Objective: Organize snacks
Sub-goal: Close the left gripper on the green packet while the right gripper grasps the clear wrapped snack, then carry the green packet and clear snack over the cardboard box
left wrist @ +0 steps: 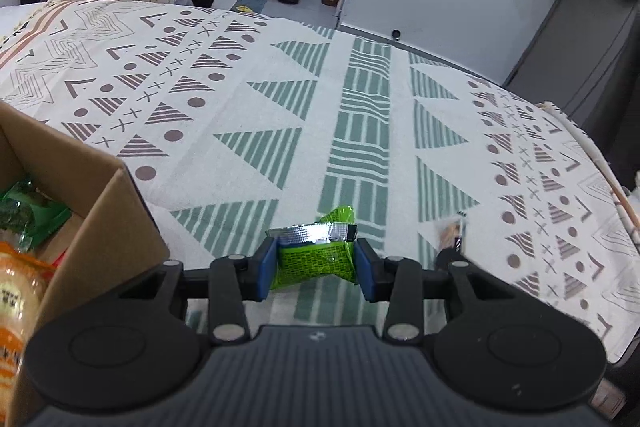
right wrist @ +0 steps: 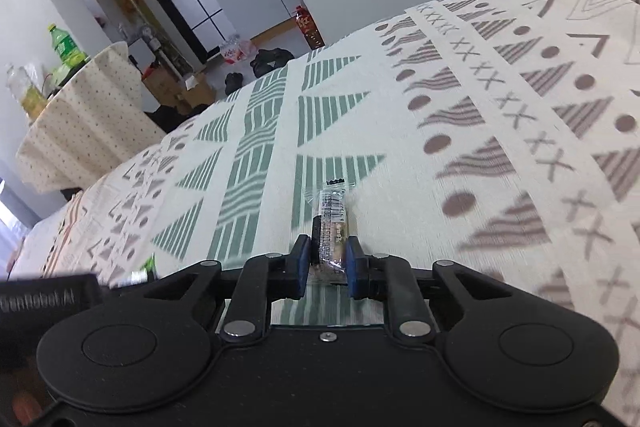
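Left hand-held gripper [left wrist: 315,269] clamps the green snack packet [left wrist: 316,259] above the worktop [left wrist: 240,115], cardboard box [left wrist: 116,227] at nine o'clock. Right hand-held gripper [right wrist: 328,263] pinches the slim snack bar [right wrist: 332,227]. Both probably light, crinkly, slippery; grip mid-body.

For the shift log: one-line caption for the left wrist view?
Left gripper pinches a green snack packet above the patterned tablecloth, cardboard box alongside.

Glossy foil packet [left wrist: 316,259], matt woven cloth [left wrist: 240,107]
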